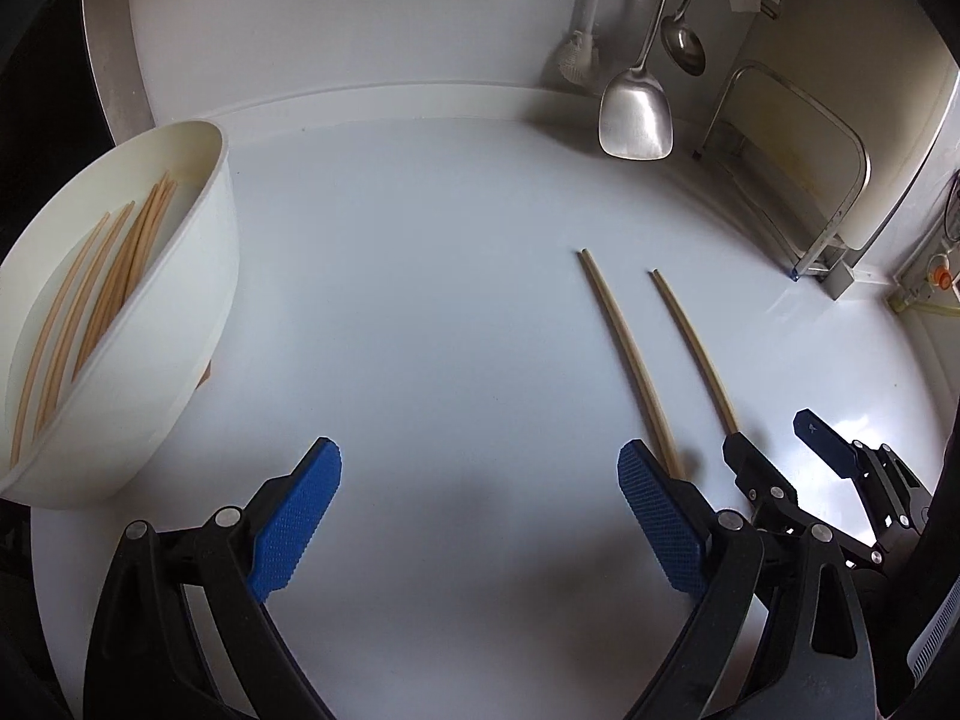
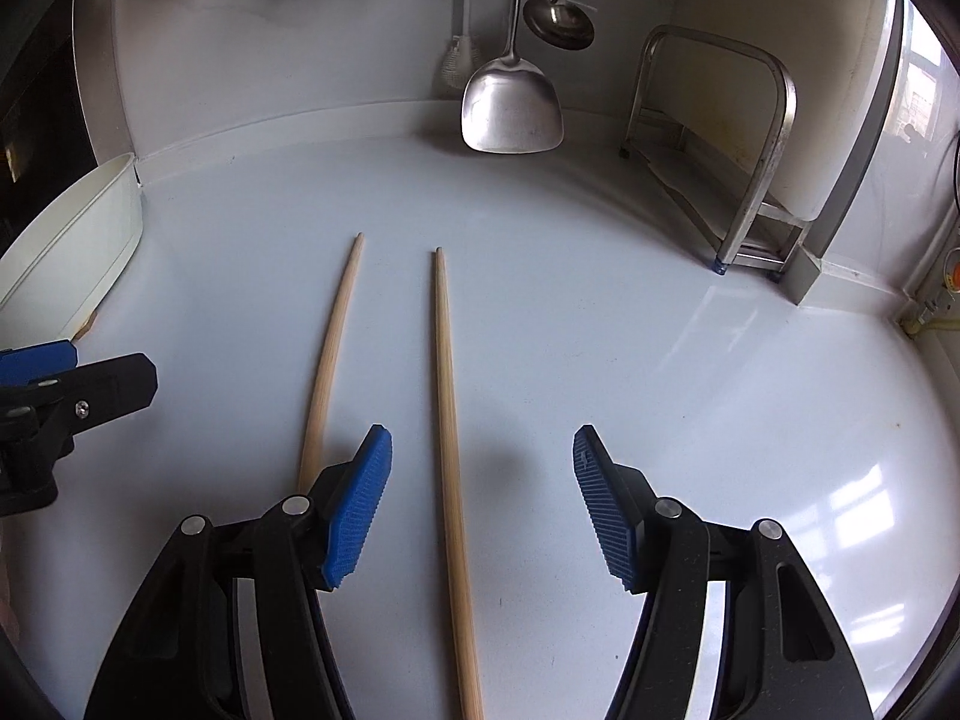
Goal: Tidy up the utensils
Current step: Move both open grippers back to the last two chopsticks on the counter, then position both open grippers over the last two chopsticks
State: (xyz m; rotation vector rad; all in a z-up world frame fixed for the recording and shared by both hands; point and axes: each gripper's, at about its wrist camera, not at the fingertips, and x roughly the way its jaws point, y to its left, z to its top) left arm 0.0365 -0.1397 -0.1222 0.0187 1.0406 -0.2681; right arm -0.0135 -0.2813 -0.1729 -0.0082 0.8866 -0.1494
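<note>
Two loose wooden chopsticks lie on the white worktop [image 2: 600,312], side by side but apart, their thin tips pointing toward the back edge. The left chopstick [image 2: 333,348] runs under the left finger of the right claw [image 2: 483,504]; the right chopstick [image 2: 447,420] lies between that claw's blue pads [image 2: 360,510], nearer the left pad, with neither pad touching it. The right claw's jaws stand apart above the worktop, with nothing gripped.

In the left wrist view the same pair shows to the right: the nearer stick [image 1: 630,354] ends just behind the right finger of the left claw [image 1: 480,516], and the farther stick [image 1: 696,348] reaches the black finger of the right claw [image 1: 774,450]. The left claw's jaws are also wide apart, with only bare worktop between its pads [image 1: 297,528].

At the worktop's left edge sits a white plastic tub [image 1: 180,324], holding a bundle of more chopsticks [image 1: 108,288] that lie lengthwise inside it.

Against the back wall hang a steel wok spatula [image 2: 513,108], its blade low over the worktop's back edge, a steel ladle [image 2: 558,21] beside it, and a white brush [image 1: 579,54] to their left. A metal rack [image 2: 750,138] stands in the back right corner.
</note>
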